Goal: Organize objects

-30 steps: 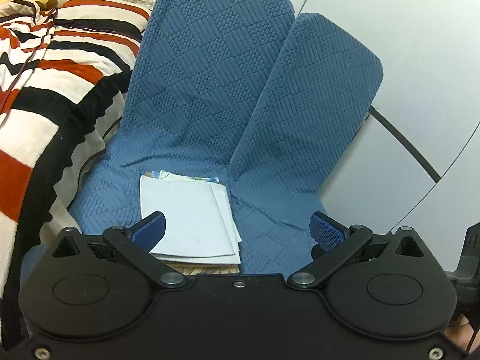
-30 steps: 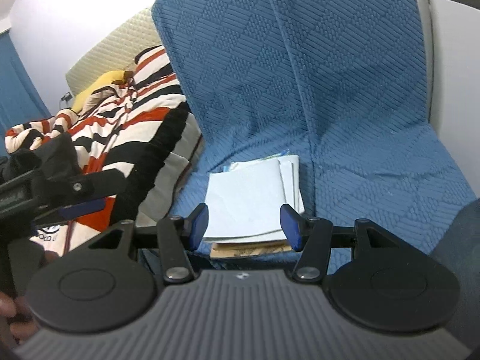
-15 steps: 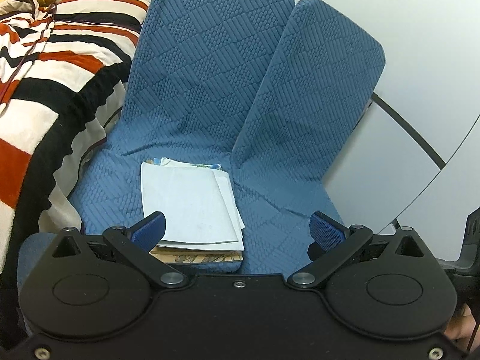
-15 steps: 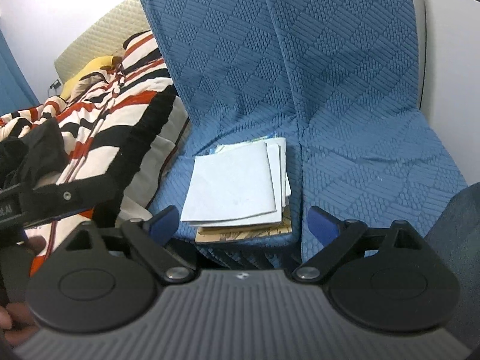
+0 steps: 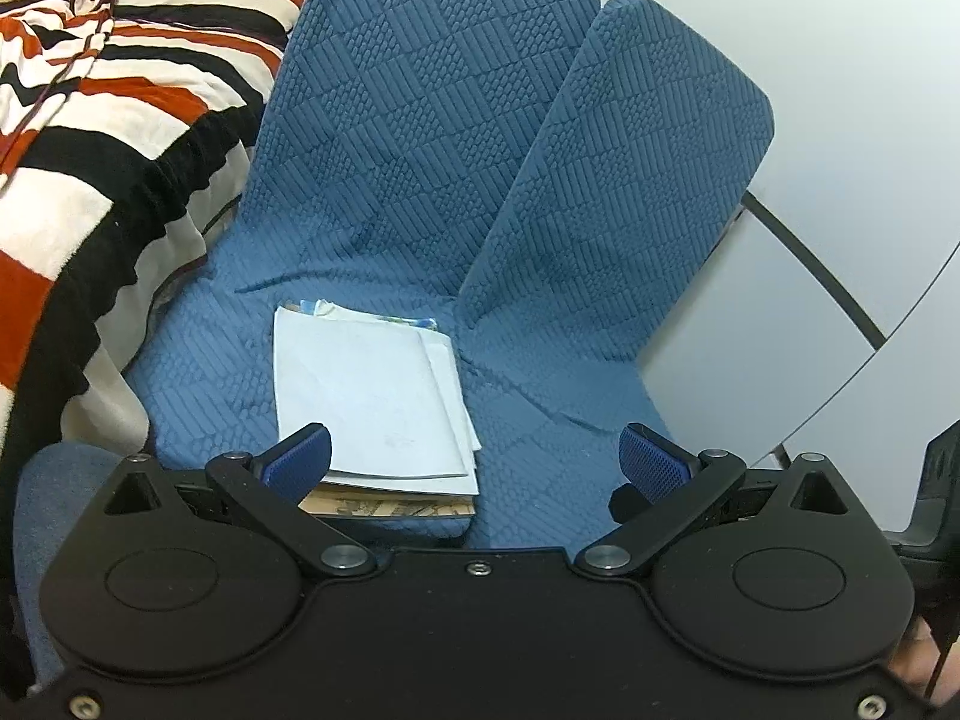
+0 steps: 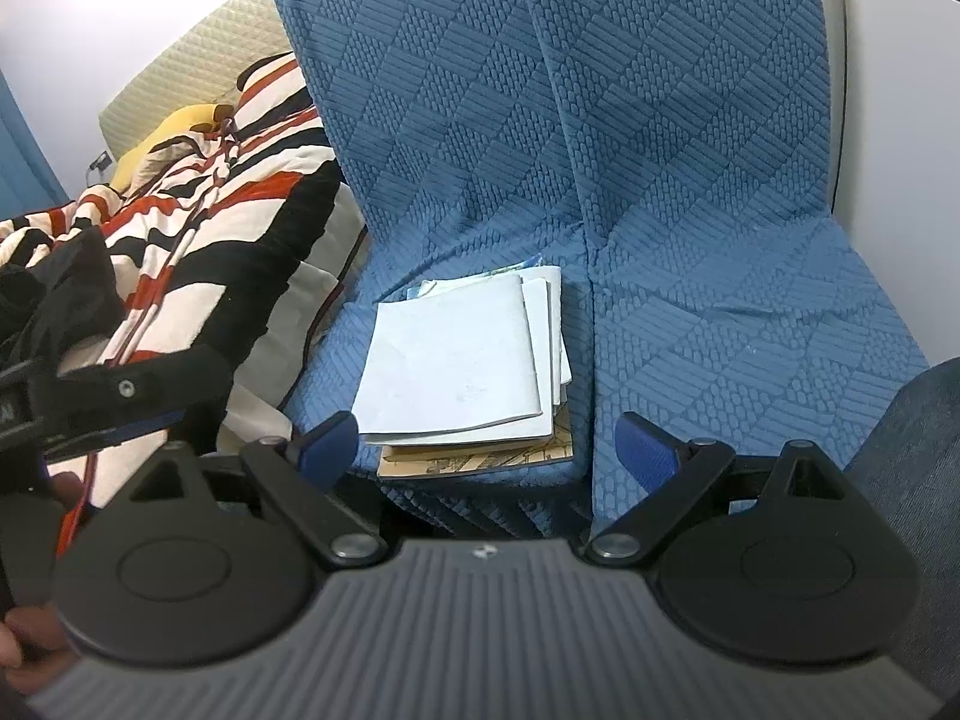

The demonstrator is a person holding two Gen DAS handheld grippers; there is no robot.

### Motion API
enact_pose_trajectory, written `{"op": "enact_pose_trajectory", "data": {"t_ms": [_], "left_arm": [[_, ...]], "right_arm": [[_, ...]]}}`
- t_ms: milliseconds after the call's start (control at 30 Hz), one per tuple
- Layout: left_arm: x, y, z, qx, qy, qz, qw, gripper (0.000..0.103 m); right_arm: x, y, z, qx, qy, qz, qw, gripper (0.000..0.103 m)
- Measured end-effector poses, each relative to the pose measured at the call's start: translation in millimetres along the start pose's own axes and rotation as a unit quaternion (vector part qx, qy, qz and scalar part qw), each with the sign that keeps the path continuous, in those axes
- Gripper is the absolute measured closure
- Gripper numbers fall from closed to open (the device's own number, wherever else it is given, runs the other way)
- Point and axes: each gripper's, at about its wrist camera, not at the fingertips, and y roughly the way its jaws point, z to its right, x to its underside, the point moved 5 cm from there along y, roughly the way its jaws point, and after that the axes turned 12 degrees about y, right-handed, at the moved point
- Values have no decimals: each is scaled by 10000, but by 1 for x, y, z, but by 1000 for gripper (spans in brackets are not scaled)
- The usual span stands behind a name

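Both claws are spread with nothing between the pads: the left claw (image 5: pixel 474 459) and right claw (image 6: pixel 486 441) hover just short of the paper stack (image 6: pixel 462 360). The stack lies on the blue seat (image 6: pixel 750 330); a striped blanket (image 5: pixel 90 138) is at ten o'clock.

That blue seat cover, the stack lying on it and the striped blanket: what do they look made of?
Seat cover: probably stretchy knit fabric, matte, with raised checker texture. Stack: paper, pale matte sheets with thin, slightly fanned edges, over a tan printed booklet, perhaps card. Striped blanket: likely soft fleece, given its fuzzy, plush surface.
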Motion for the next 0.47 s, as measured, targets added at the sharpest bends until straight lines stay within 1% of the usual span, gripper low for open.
{"op": "enact_pose_trajectory", "data": {"t_ms": [67,167,467], "left_arm": [[0,0,0,-46,35,-5,10000,1],[1,1,0,-8,26,-25,10000,1],[0,0,3,-44,80,-21,10000,1]], "right_arm": [[0,0,0,14,3,-8,10000,9],[1,1,0,25,-8,-29,10000,9],[2,1,-1,28,-69,-7,10000,9]]}}
